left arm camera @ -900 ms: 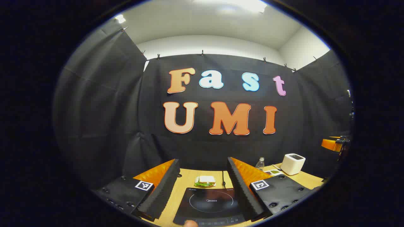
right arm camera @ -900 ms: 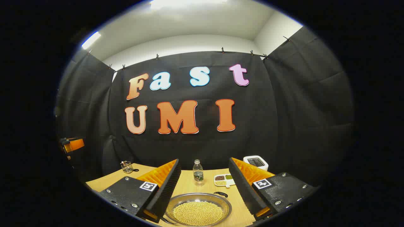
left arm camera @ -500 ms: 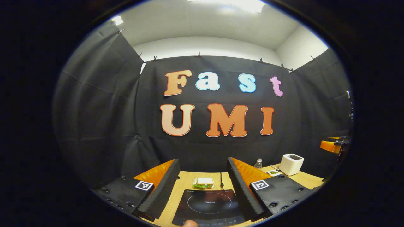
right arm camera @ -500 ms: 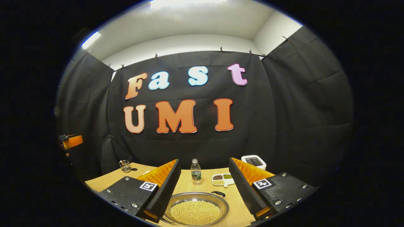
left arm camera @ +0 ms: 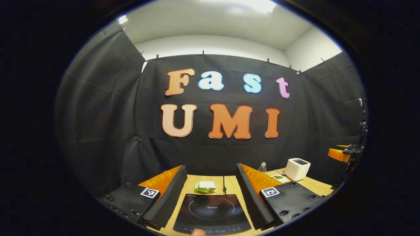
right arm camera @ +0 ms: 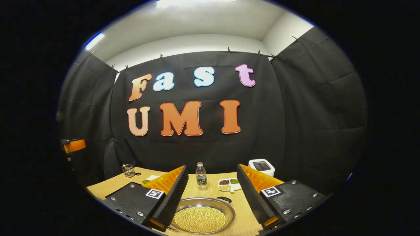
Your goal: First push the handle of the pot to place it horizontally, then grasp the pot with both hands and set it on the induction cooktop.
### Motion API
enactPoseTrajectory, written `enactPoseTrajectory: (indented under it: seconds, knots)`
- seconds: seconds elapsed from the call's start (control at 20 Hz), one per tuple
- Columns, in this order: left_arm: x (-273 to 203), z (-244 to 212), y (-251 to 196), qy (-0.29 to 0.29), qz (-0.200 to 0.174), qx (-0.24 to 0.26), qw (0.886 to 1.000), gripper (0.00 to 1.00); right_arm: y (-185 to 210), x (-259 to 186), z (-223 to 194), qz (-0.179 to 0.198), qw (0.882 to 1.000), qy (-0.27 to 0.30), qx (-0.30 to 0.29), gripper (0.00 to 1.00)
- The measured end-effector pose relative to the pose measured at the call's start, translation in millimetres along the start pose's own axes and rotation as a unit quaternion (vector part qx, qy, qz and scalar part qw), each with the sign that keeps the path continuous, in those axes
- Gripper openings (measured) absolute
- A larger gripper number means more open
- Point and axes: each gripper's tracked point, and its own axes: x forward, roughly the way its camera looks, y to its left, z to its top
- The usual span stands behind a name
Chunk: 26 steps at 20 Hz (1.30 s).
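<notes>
In the right gripper view a shallow steel pot (right arm camera: 201, 218) full of yellow beans sits on the wooden table, with one dark handle (right arm camera: 224, 199) at its far right rim. My right gripper (right arm camera: 210, 193) hovers open above and just in front of it, nothing between its fingers. In the left gripper view the black induction cooktop (left arm camera: 211, 213) lies flat on the table below my left gripper (left arm camera: 210, 193), which is open and empty. The right gripper's body (left arm camera: 343, 154) shows far off at the right edge of the left gripper view.
A sandwich (left arm camera: 205, 186) lies behind the cooktop. A water bottle (right arm camera: 200, 176), a divided dish of beans (right arm camera: 229, 185) and a white box appliance (right arm camera: 261, 166) stand behind the pot. A small glass (right arm camera: 128, 170) sits at the far left of the table.
Both views have tilted a little further down and shifted, so the cooktop and the pot show more fully between the fingers. Both grippers stay open.
</notes>
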Motion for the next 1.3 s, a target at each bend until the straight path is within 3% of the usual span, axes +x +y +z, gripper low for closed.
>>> enactPoseTrajectory:
  seconds: [0.25, 0.4, 0.8, 1.1, 1.3]
  knots:
    - [-0.6, -1.9, 5.7, 0.0, 0.008, 0.002, 1.0, 0.97, -0.3, 2.0, -13.4, -0.002, 1.0, 0.012, 0.001, 0.8]
    - [-0.6, -4.0, 6.1, 0.003, 0.008, 0.001, 1.0, 0.97, -1.0, 1.0, -25.2, -0.001, 1.0, 0.02, -0.006, 0.56]
    - [-1.7, -13.1, 8.3, 0.013, 0.007, -0.004, 1.0, 0.97, 5.6, -3.5, -84.4, 0.018, 0.997, 0.073, -0.012, 0.13]
    - [-3.3, -17.8, 17.2, 0.012, 0.027, 0.017, 0.999, 0.96, 7.2, -10.7, -144.4, 0.033, 0.99, 0.134, -0.002, 0.0]
    - [-4.6, -22.3, 19.4, 0.017, 0.027, 0.014, 0.999, 0.97, 11.6, -16.9, -183.7, 0.043, 0.983, 0.177, 0.0, 0.0]
